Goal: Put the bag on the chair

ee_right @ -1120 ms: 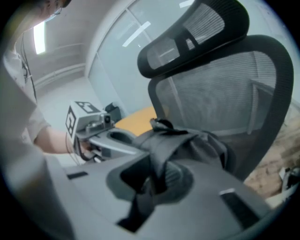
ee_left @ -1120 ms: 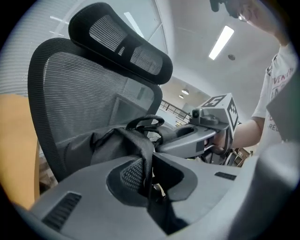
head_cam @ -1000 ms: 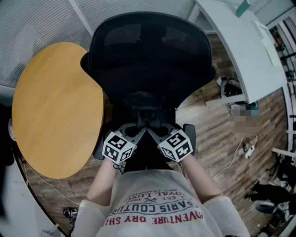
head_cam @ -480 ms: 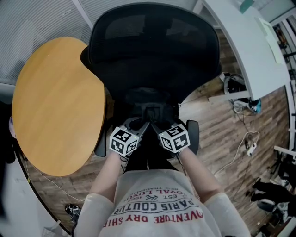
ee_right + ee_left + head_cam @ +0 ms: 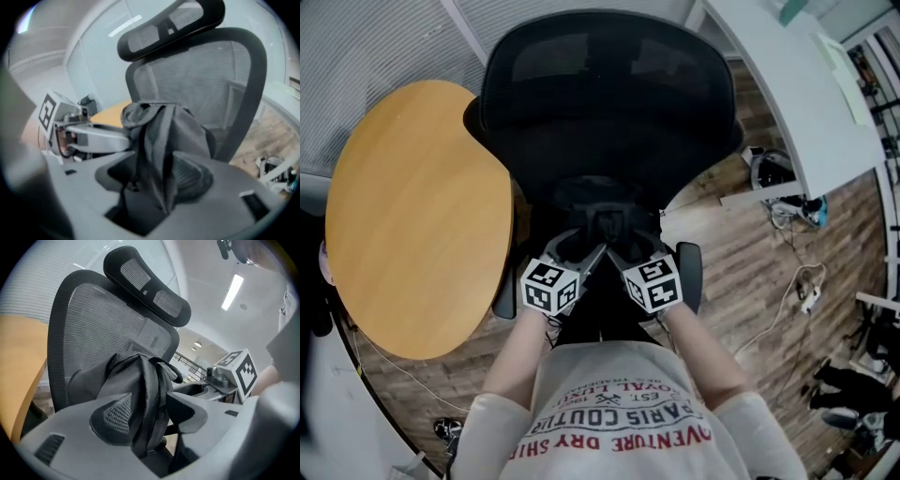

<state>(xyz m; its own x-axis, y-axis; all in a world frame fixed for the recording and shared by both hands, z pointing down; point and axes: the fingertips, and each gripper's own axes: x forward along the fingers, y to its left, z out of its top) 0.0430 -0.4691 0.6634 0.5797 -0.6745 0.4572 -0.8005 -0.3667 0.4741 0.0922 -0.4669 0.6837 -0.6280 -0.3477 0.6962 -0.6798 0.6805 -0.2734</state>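
A black fabric bag (image 5: 605, 222) sits bunched on the seat of the black mesh office chair (image 5: 600, 84), against the backrest. Both grippers meet at it from the seat's front side. My left gripper (image 5: 581, 247) has a fold of the bag (image 5: 136, 380) hanging between its jaws, which are opening; a gap shows beside the fabric. My right gripper (image 5: 628, 247) is opening too, with the bag's gathered top (image 5: 164, 126) standing loosely between its pads. The chair's backrest (image 5: 93, 324) and headrest (image 5: 168, 23) rise behind the bag.
A round wooden table (image 5: 412, 216) stands right beside the chair on the left. A white desk (image 5: 797, 84) runs along the right, with cables and a power strip (image 5: 802, 300) on the wood floor. Chair armrests (image 5: 689, 272) flank the grippers.
Both grippers have drawn a little closer together over the seat, staying at the bag. The bag has not visibly shifted.
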